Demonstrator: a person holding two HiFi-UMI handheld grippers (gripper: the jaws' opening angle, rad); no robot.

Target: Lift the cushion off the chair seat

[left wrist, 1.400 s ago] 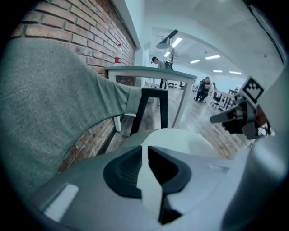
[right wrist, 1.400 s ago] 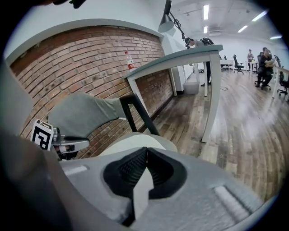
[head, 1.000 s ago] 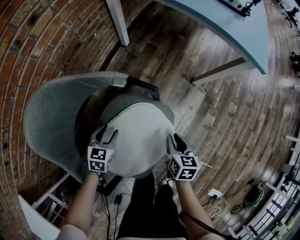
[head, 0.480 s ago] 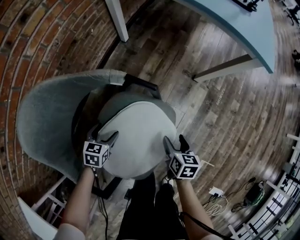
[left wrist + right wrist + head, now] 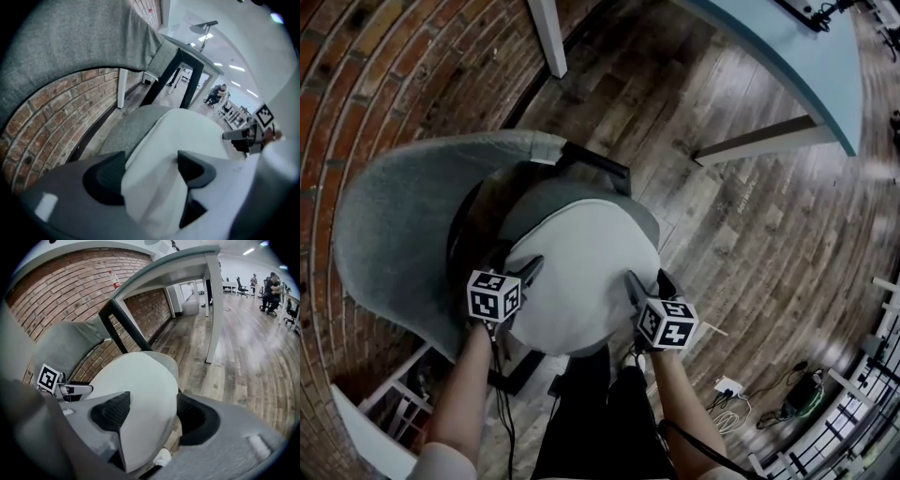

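At centre, round pale-grey fabric cushion (image 5: 581,267) lies unlifted; left gripper (image 5: 514,274) at its 8 o'clock and right gripper (image 5: 649,284) at 4 o'clock have lowered and spread fully, rim between unclenched jaws, ready to grasp; grey upholstered shell chair (image 5: 394,234) beneath

Chair (image 5: 394,225): one, grey, with a curved back.
Cushion (image 5: 581,281): one, pale and round, on the chair's seat.
Grippers: two, the left gripper (image 5: 514,269) at the left side of the chair's seat, the right gripper (image 5: 647,281) at the right side.
Marker cubes: two, one (image 5: 495,295) on the left gripper and one (image 5: 667,322) on the right, both at the chair's near edge.
Table (image 5: 797,47): one, light blue, beyond the chair.
Table legs: two in view (image 5: 548,37) (image 5: 759,141), both beyond the chair.
Forearms: two (image 5: 464,394) (image 5: 684,412), on the chair's near side.
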